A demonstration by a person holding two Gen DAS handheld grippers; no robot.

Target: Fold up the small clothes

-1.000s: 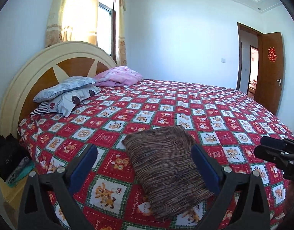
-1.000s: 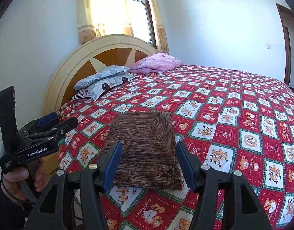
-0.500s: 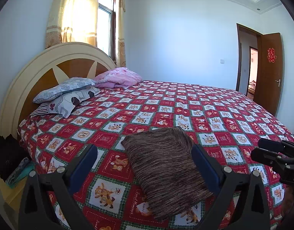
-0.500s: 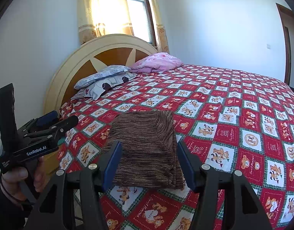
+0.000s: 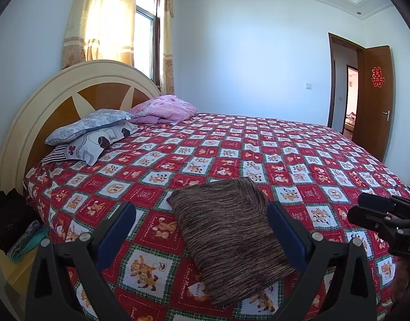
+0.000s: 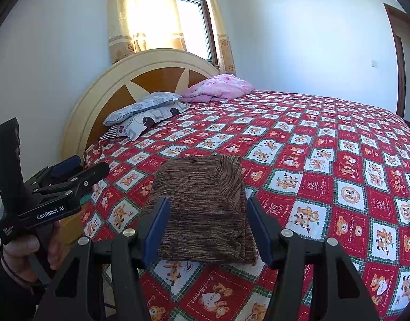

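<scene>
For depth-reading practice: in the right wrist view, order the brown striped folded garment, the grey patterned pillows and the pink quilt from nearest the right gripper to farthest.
1. Brown striped folded garment, just ahead of the right gripper.
2. Grey patterned pillows, left, by the headboard.
3. Pink quilt, farthest back.

A large bed covered by a red patchwork bedspread [image 5: 258,149] printed with cartoon bears fills the room. At its head stands a rounded cream and brown headboard [image 5: 71,91]. Two stacked grey patterned pillows [image 5: 98,133] lie against the headboard, with a crumpled pink quilt [image 5: 165,108] just beside them. Behind the headboard, yellow curtains [image 5: 103,21] frame a sunlit window. Beyond the bed's far side, a brown wooden door [image 5: 373,101] stands open.
</scene>
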